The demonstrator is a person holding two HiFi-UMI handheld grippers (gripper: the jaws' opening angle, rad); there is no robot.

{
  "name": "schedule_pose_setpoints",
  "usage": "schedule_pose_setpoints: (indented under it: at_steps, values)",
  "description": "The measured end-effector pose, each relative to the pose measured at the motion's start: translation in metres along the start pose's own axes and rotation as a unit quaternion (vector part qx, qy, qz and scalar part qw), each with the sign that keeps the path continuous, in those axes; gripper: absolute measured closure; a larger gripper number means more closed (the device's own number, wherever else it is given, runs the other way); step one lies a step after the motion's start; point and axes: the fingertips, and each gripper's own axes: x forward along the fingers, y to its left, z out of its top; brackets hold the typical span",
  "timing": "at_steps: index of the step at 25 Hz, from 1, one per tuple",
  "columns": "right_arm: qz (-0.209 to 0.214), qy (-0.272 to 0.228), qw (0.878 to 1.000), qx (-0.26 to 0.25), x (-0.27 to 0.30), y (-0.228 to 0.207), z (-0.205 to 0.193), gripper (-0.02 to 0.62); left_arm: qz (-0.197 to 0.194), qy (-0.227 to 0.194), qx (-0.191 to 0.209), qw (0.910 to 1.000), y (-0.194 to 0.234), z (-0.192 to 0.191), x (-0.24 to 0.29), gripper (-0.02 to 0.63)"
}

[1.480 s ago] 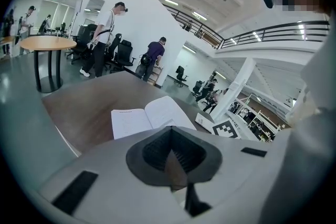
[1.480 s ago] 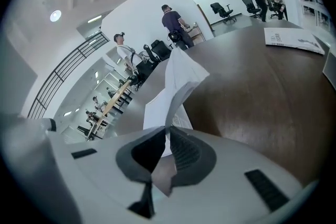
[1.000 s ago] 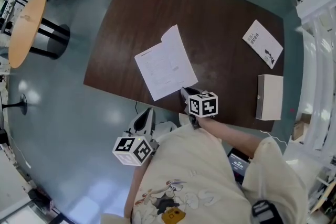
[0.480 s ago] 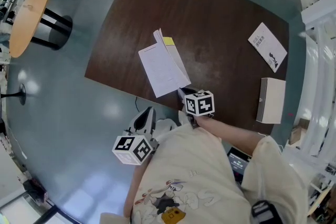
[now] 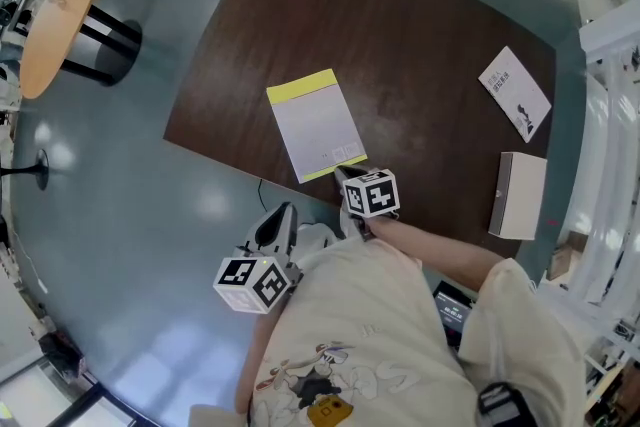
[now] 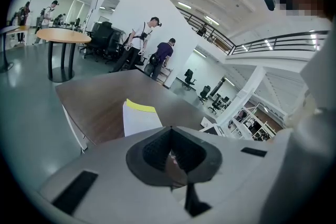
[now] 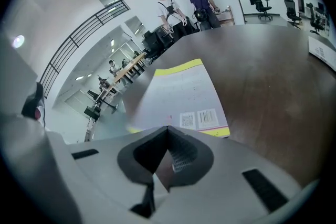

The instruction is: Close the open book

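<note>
The book (image 5: 315,125) lies closed on the dark brown table (image 5: 430,35), its grey back cover up with a yellow strip at the far and near edges. It also shows in the left gripper view (image 6: 139,118) and the right gripper view (image 7: 184,94), barcode stickers near its front corner. My right gripper (image 5: 344,174) hovers just behind the book's near right corner. Its jaws have just been closing and now stand shut (image 7: 168,127) with nothing between them. My left gripper (image 5: 286,210) hangs off the table's near edge over the floor, shut (image 6: 169,127) and empty.
A thin white booklet (image 5: 514,87) and a white box (image 5: 520,195) lie at the table's right side. A round wooden table (image 5: 55,25) stands on the floor to the left. Two people (image 7: 186,0) stand beyond the table's far end.
The open book's raised leaf swung over and the book now lies closed, back cover up. My right gripper slid a little left and down beside its near corner. The left gripper stayed put.
</note>
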Motion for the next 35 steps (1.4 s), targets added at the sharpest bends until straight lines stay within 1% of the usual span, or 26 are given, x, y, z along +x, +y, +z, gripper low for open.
schedule_pose_setpoints:
  at_steps: [3, 9, 16, 20, 23, 29, 31, 35]
  values:
    - [-0.005, -0.003, 1.0, -0.009, 0.005, -0.001, 0.004, 0.591, -0.001, 0.0, -0.001, 1.0, 0.001, -0.001, -0.001, 0.6]
    - [-0.011, 0.0, 1.0, -0.007, 0.011, -0.008, 0.009, 0.591, -0.001, 0.001, 0.001, 1.0, 0.002, 0.001, 0.001, 0.6]
    - [-0.003, 0.005, 1.0, 0.006, 0.01, -0.008, 0.008, 0.591, -0.005, 0.002, 0.0, 1.0, 0.002, 0.003, 0.004, 0.6]
    - [0.011, -0.005, 1.0, 0.018, 0.002, -0.004, 0.012, 0.591, -0.012, 0.004, 0.001, 0.9999, -0.003, 0.003, 0.008, 0.6]
    - [0.016, -0.021, 0.999, 0.021, -0.011, -0.002, 0.019, 0.589, -0.018, 0.009, 0.005, 0.9998, -0.008, 0.001, 0.013, 0.6]
    - [0.027, -0.08, 0.996, 0.006, -0.046, 0.001, 0.043, 0.589, -0.025, 0.019, 0.008, 0.9995, -0.018, -0.009, 0.021, 0.6]
    - [0.022, -0.097, 0.995, -0.001, -0.055, -0.001, 0.052, 0.589, -0.029, 0.022, 0.005, 0.9993, -0.018, -0.01, 0.024, 0.6]
    - [0.007, -0.121, 0.993, -0.014, -0.075, 0.005, 0.054, 0.591, -0.045, 0.037, 0.011, 0.9982, -0.019, -0.014, 0.022, 0.6]
